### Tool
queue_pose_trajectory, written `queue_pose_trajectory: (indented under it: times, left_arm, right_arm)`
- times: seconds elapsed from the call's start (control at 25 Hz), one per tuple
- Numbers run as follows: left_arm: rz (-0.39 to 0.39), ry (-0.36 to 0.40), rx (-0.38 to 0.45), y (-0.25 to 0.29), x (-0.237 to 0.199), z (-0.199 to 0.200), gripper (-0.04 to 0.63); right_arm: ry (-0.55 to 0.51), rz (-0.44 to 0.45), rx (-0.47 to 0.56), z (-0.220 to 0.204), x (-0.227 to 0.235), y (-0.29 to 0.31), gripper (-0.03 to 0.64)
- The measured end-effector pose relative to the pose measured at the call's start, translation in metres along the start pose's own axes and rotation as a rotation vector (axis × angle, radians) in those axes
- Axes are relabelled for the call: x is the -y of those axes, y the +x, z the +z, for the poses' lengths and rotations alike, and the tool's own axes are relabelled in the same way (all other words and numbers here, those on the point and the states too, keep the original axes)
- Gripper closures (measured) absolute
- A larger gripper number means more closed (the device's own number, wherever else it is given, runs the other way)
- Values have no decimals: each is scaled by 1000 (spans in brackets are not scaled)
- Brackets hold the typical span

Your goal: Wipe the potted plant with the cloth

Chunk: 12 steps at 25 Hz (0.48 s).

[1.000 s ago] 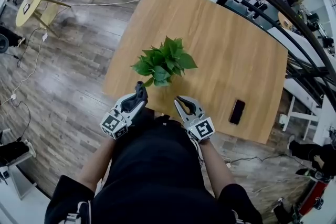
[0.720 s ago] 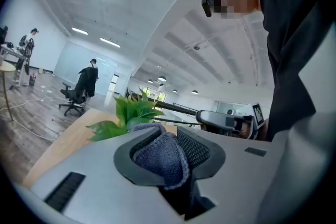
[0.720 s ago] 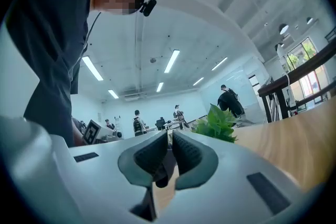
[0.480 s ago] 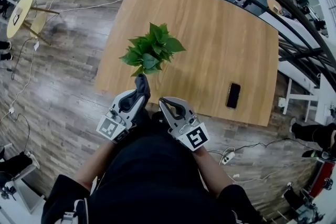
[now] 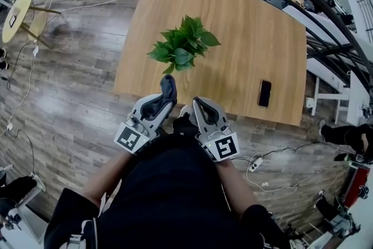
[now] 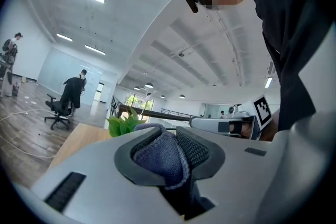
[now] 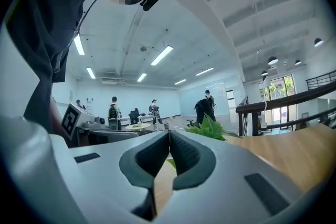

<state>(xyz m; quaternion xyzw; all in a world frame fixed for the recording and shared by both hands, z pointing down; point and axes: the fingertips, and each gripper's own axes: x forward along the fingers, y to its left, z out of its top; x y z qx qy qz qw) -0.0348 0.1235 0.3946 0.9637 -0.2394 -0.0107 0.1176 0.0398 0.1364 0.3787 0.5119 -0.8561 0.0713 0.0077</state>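
Our left gripper (image 5: 165, 97) clamps the cloth (image 6: 157, 157); our right gripper (image 5: 199, 105) is closed on nothing. Wiping hard with the plant (image 5: 182, 46) unsteadied, we could tip it.

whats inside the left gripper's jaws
A grey-blue cloth is pinched between the jaws of the left gripper, bulging out at the front. How much more of it hangs below is covered by the jaws.

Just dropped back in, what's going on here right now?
A person holds two grippers at the near edge of the wooden table. The left gripper is clamped on a grey-blue cloth; the right gripper is shut and empty. The potted plant stands ahead on the table, seemingly not yet touched by the cloth.
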Motion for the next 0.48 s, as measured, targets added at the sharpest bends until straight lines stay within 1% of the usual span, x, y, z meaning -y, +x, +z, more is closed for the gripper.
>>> queue_pose_trajectory:
  times: [0.16,0.28,0.48]
  left_arm:
    - [-5,-15,7,-25,-2,9,488]
    - [-26,-37,34,-32,1,16,488]
    - [-78,-16,39,-42,4,10,488]
  right_arm:
    - [-36,-35,0,1,-28,7,597]
    - [-40,-60,6,4,-38,3,597]
    - [-39,-75,-5,6,-45,-2,597]
